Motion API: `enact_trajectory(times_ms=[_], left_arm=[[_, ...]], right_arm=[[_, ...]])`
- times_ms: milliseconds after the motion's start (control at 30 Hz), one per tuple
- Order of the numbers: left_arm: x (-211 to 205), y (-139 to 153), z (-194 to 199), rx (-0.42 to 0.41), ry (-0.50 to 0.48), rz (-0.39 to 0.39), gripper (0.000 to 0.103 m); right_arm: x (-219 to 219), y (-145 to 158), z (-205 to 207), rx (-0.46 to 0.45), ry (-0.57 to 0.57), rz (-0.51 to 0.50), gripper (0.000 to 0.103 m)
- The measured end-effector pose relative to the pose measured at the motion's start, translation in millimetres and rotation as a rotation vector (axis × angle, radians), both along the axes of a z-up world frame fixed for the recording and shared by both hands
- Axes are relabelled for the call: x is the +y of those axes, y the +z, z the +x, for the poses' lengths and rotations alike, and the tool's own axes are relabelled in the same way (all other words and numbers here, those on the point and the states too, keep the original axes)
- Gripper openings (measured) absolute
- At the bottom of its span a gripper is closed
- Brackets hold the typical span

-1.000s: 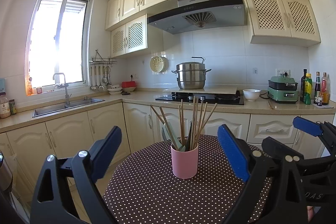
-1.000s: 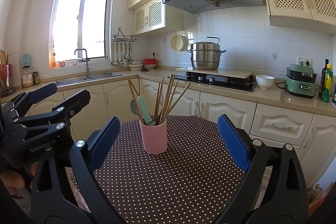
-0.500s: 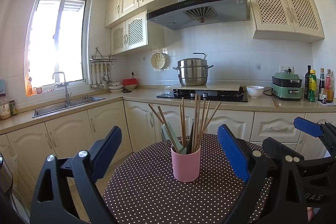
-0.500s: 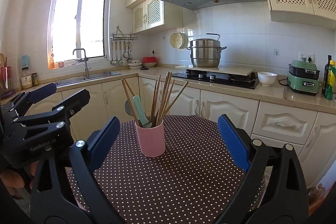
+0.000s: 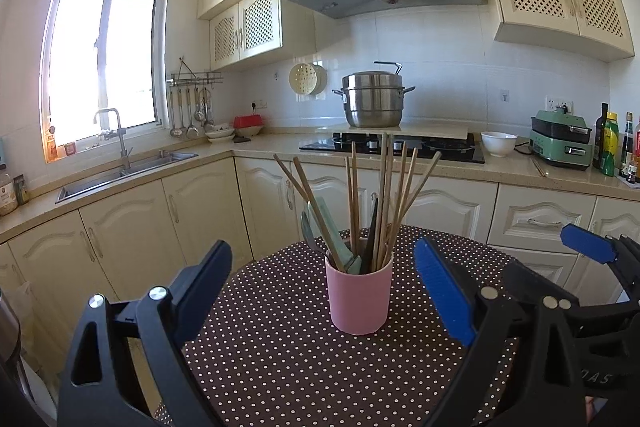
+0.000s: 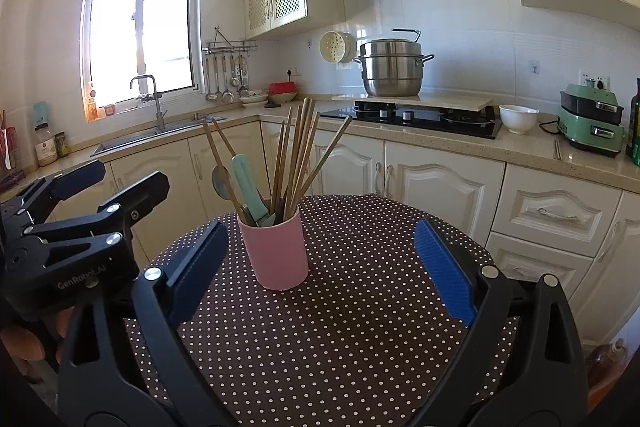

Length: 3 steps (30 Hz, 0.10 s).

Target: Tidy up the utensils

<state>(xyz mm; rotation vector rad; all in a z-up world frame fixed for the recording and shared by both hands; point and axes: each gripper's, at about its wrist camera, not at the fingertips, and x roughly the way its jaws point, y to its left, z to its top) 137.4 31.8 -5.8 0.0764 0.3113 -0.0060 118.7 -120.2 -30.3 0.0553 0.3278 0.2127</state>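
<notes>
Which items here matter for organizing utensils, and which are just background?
Job:
pink cup
wooden chopsticks
mint-handled utensil
left gripper, open
right gripper, open

Background:
steel steamer pot
white bowl
green appliance
sink
hanging ladles

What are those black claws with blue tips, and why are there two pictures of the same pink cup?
The claws are grabbing tools that a person holds, one in each hand. Each has a small camera looking out along its two fingers, so you get two pictures. The left gripper and the right gripper are both open and hold nothing. Each tool also shows at the edge of the other's picture. Between them a pink cup stands on a dotted table. Wooden chopsticks and a pale green handle stick out of it. Behind is a kitchen counter.
</notes>
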Motion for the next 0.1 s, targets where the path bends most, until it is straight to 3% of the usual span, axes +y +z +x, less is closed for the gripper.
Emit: enact_trajectory(times_ms=[100], left_arm=[[1.2,-12.4,16.7,0.053,0.004,-0.012,0.091]], right_arm=[[0.0,-10.0,15.1,0.038,0.012,-0.008,0.092]])
